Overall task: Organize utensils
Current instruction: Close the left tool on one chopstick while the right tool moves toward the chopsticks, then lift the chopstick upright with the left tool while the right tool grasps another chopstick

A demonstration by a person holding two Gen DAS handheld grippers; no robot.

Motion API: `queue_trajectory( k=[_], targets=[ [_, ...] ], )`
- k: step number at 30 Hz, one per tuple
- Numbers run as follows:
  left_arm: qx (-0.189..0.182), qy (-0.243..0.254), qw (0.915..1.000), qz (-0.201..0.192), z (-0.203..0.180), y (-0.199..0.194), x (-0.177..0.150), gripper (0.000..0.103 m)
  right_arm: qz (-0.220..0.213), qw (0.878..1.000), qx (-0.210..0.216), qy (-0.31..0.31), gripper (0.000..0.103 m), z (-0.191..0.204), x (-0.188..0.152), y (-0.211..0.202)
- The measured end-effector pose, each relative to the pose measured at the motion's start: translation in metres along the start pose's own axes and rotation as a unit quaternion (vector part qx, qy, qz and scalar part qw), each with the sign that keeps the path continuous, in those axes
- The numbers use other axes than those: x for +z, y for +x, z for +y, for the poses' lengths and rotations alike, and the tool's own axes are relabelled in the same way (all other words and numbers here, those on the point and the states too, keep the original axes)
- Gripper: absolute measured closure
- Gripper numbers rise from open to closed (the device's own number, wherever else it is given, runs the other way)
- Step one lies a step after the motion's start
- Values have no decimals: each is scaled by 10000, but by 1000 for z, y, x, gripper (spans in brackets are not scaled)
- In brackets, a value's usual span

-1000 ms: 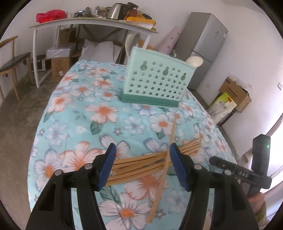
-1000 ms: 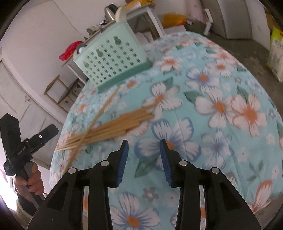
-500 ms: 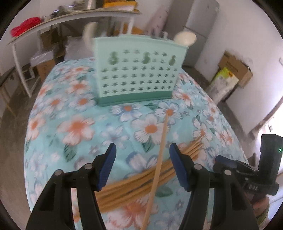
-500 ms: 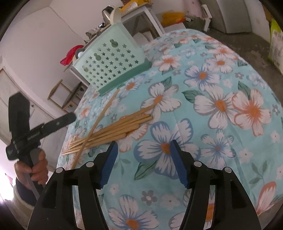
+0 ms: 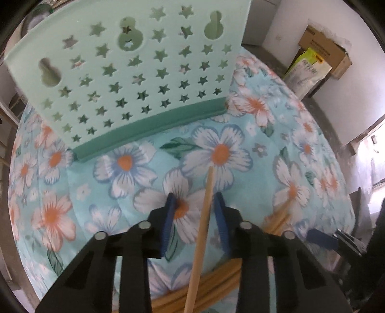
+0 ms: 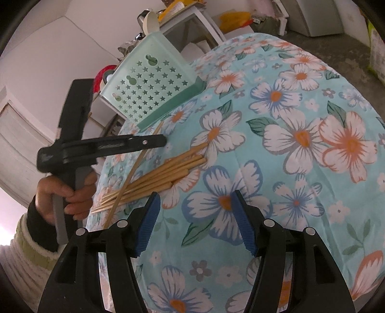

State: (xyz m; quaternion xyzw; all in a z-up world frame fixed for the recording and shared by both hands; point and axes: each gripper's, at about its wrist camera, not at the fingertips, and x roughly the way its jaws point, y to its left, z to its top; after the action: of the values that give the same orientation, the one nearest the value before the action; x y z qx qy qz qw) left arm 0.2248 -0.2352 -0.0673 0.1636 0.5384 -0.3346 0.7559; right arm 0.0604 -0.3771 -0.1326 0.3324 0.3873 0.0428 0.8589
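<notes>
A single wooden chopstick [image 5: 203,228] lies on the floral cloth between the jaws of my left gripper [image 5: 193,207], close to its right finger; the jaws stand partly open around it, not clamped. A bundle of several chopsticks [image 6: 158,175] lies crosswise under it, seen low in the left wrist view [image 5: 216,286]. The mint-green utensil basket [image 5: 134,72] with star holes stands just ahead of the left gripper, also in the right wrist view [image 6: 154,84]. My right gripper [image 6: 195,204] is open and empty, hovering over the cloth right of the bundle. The left gripper [image 6: 158,140] shows there above the single chopstick.
The table wears a blue floral cloth [image 6: 300,144]. Cardboard boxes and a yellow-green bag [image 5: 312,62] sit on the floor at right. A cluttered white side table [image 6: 182,14] stands behind the basket. The table edge falls away at left.
My left gripper has moved forward along the single chopstick toward the basket and its jaws have narrowed around it. My right gripper opened wider and stayed near the bundle.
</notes>
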Motion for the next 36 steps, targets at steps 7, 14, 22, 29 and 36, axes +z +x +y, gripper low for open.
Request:
queue_trajectory(
  k=[7,14,22,29,36],
  targets=[
    [143,28,9999,-33,-4,2,9,98,-3,10000,41,21,44,-1,-1,-1],
    [239,103,9991,-346,-8,-19,10,98,-15,9999,71,72,44,-3,-1,-2],
    [256,5,9942,-1047,8,-85,-7,98,-22,9998,113,174,44,-4,-2,-3],
    [359,-546,9812,-1814,37,-144,-45,98,46,9996,175,212,44,6,-3,-5],
    [435,-1098,9613,-2487,65,-179,-89,98,329,9984,434,180,47,29,-12,7]
  ],
)
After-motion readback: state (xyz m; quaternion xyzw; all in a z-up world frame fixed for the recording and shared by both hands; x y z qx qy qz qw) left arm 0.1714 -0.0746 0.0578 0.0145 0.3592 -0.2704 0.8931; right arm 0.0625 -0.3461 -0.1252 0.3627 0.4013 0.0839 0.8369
